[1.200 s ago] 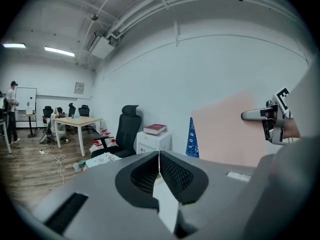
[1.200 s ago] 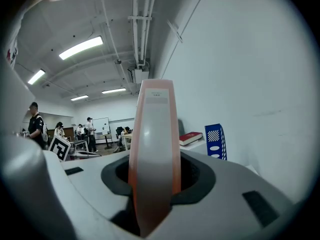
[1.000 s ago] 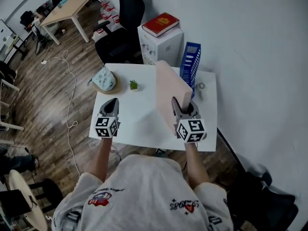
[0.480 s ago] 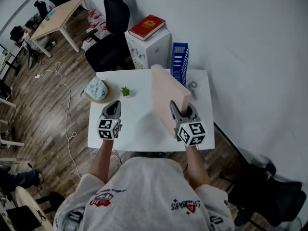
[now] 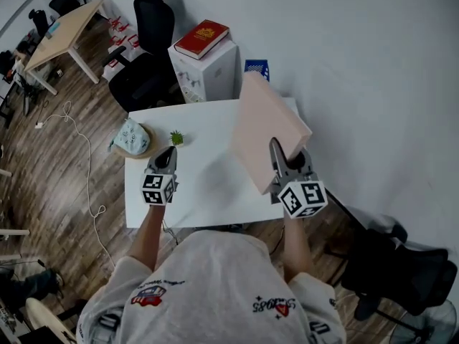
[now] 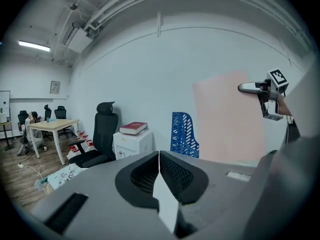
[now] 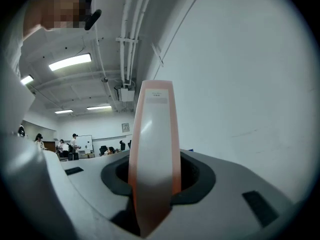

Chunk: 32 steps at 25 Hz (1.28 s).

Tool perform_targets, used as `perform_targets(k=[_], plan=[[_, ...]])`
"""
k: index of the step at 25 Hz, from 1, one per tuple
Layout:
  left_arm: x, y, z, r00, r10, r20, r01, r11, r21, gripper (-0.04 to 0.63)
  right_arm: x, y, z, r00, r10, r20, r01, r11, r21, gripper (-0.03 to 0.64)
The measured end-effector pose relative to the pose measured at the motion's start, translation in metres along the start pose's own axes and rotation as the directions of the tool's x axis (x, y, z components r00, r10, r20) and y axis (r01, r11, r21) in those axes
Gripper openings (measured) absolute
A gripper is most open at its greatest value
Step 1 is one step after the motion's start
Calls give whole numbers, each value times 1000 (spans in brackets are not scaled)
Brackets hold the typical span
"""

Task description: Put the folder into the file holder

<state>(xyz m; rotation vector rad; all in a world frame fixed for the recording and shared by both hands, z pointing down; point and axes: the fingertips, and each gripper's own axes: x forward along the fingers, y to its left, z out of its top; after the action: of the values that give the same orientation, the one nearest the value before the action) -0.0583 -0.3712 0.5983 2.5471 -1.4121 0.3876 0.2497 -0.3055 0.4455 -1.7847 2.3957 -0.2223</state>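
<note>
R gripper (image 5: 285,165) has the pink folder (image 5: 265,131) clamped by its near lower end, jaws about half apart and pressed on both faces w/ the thin edge running up between them. The folder is up in the air over the right side of the white bench (image 5: 208,185), on edge and tilted, free end pointing away from the person toward the wall. I'd say it's held on edge like that so it can drop narrow-side-first into a slot of the blue file holder (image 6: 183,134), which stands at the back right of the bench. From the left gripper view the folder is beside the holder and apart from it, so not in yet. L gripper (image 5: 166,156) is shut w/ nothing in it, hovering low over the front left of the bench, prob just parked out of the way. Elsewhere on the bench, a small green plant (image 5: 176,137) and a teal bundle (image 5: 131,136) on a round mat, both well off to the left, no obstacle. Behind the bench a white cabinet (image 5: 208,74) w/ a red book (image 5: 201,39) on top, and a black office chair (image 5: 143,63). Main snag as I see it: from the person's head the folder itself covers most of the holder, so lining up w/ a slot looks awkward.
</note>
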Motion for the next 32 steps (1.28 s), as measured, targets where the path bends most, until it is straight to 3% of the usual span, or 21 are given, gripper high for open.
perform_targets(k=[6, 12, 18, 25, 32], plan=[[8, 6, 3, 999, -31, 6, 31, 999, -7, 9, -7, -25, 25, 991, -128, 44, 130, 991, -38, 156], [2, 11, 3, 999, -33, 9, 33, 999, -13, 11, 5, -33, 25, 986, -169, 7, 168, 979, -111, 156], [-18, 28, 1, 1000, 13, 11, -12, 999, -30, 11, 32, -47, 38, 976, -214, 37, 217, 965, -150, 157], [-43, 43, -4, 997, 72, 7, -72, 997, -33, 11, 64, -55, 55, 957, -243, 161, 265, 955, -132, 158], [-67, 54, -7, 991, 130, -3, -130, 991, -33, 9, 87, -58, 45, 935, -275, 224, 316, 932, -177, 160]])
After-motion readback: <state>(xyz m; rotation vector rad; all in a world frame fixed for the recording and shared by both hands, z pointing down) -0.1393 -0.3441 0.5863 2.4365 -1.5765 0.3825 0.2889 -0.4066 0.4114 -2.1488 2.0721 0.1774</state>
